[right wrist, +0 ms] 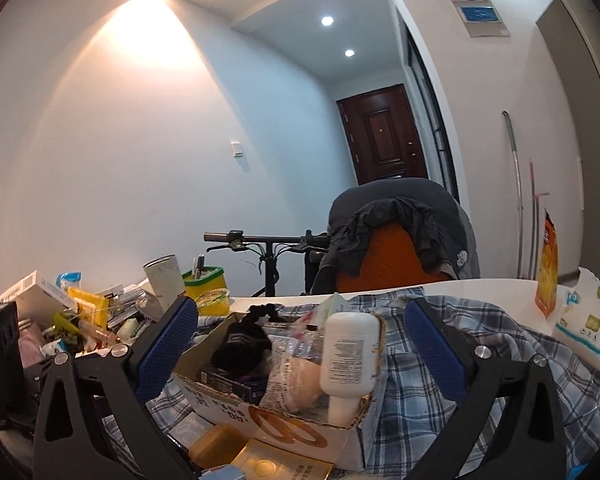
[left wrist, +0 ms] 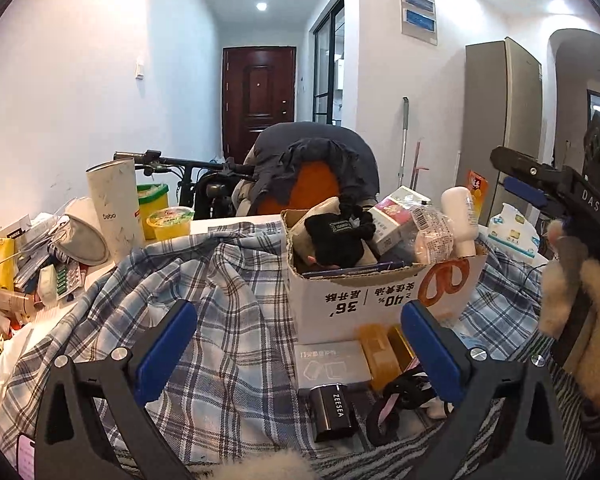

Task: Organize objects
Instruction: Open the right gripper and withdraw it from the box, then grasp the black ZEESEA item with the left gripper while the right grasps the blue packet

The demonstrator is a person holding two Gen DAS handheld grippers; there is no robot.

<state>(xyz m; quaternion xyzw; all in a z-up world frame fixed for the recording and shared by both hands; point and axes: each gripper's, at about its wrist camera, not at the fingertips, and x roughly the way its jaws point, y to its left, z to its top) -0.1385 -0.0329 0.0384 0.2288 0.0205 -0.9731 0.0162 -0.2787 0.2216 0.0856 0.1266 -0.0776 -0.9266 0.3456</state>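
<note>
A white cardboard box [left wrist: 380,300] stands on a blue plaid cloth [left wrist: 220,300], filled with a white bottle [left wrist: 460,216], a black plush toy [left wrist: 340,236], a pink-white carton and wrapped items. In front of it lie a black ZEESEA box [left wrist: 334,410], a grey box [left wrist: 332,362] and an amber case [left wrist: 380,356]. My left gripper [left wrist: 300,344] is open and empty, low over the cloth before the box. My right gripper [right wrist: 300,344] is open and empty just above the box [right wrist: 284,420], with the white bottle [right wrist: 348,360] between its fingers' line. The right gripper also shows at the right in the left wrist view [left wrist: 540,184].
A pile of clutter with a white tumbler [left wrist: 116,208], a yellow-green tub [left wrist: 152,200] and a jelly cup lies at the left. A tissue pack [left wrist: 516,236] and an orange packet [right wrist: 548,268] sit at the right. A chair with jackets [left wrist: 312,168] and a bicycle stand behind the table.
</note>
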